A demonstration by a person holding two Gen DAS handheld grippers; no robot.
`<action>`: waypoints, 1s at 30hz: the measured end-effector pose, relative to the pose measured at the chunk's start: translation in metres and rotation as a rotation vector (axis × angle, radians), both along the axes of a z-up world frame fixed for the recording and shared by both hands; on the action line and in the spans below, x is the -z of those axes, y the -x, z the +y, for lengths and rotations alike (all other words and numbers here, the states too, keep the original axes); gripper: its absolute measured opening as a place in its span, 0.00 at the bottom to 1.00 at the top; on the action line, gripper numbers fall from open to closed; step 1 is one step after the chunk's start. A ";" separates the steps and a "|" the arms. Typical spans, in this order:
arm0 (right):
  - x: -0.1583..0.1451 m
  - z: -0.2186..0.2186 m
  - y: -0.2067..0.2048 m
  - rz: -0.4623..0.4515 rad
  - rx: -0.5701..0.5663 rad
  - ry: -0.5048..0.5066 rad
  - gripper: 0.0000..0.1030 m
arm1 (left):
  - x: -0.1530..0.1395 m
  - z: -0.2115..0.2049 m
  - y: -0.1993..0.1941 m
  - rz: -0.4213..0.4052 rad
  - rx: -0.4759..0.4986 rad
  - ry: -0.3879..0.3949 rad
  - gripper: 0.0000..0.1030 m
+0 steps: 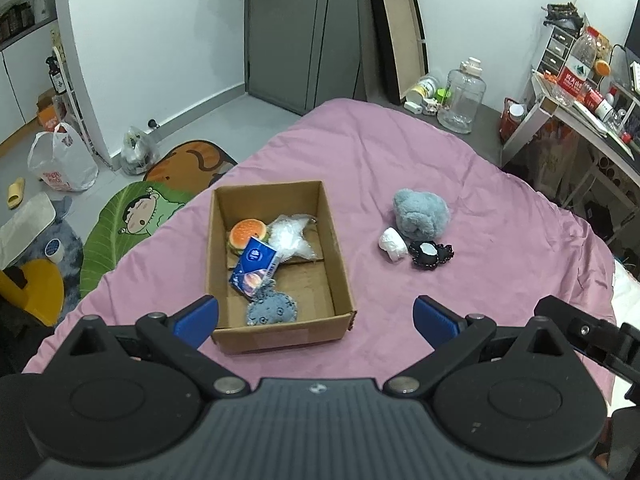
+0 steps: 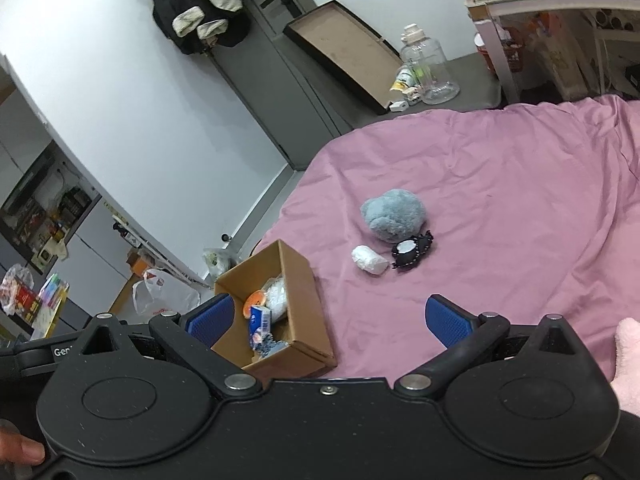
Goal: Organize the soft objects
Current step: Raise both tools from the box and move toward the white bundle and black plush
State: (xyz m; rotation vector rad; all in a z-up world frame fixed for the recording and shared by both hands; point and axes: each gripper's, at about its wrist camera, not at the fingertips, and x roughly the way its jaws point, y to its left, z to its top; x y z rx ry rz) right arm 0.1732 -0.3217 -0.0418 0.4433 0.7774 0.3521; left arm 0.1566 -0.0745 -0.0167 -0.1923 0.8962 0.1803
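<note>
Only "Gen" could be read, in white letters on the black arm of the right gripper; its remaining letters were hidden. Other labels were too blurred.

The left gripper, blue-padded jaws spread wide and empty, hovers over a pink bedsheet. Just ahead of its left finger sits an open brown cardboard box; farther ahead-right lies a grey plush toy.

Clear water jug on grey floor beside leaning black tray. Cartoon rugs, white plastic bag left. Cluttered desk right.
</note>
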 end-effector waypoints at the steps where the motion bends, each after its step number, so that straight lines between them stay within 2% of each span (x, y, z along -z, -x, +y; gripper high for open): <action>1: 0.002 -0.001 -0.003 0.005 -0.001 0.000 1.00 | 0.001 -0.002 -0.003 0.001 0.002 0.003 1.00; 17: 0.026 -0.023 -0.058 0.074 0.055 -0.024 1.00 | 0.016 -0.025 -0.066 0.027 0.009 0.025 0.99; 26: 0.043 -0.033 -0.099 0.110 0.101 -0.110 1.00 | 0.030 -0.033 -0.098 0.014 -0.026 0.026 0.97; 30: 0.057 -0.033 -0.122 0.140 0.118 -0.153 1.00 | 0.040 -0.038 -0.114 0.039 -0.027 0.039 0.93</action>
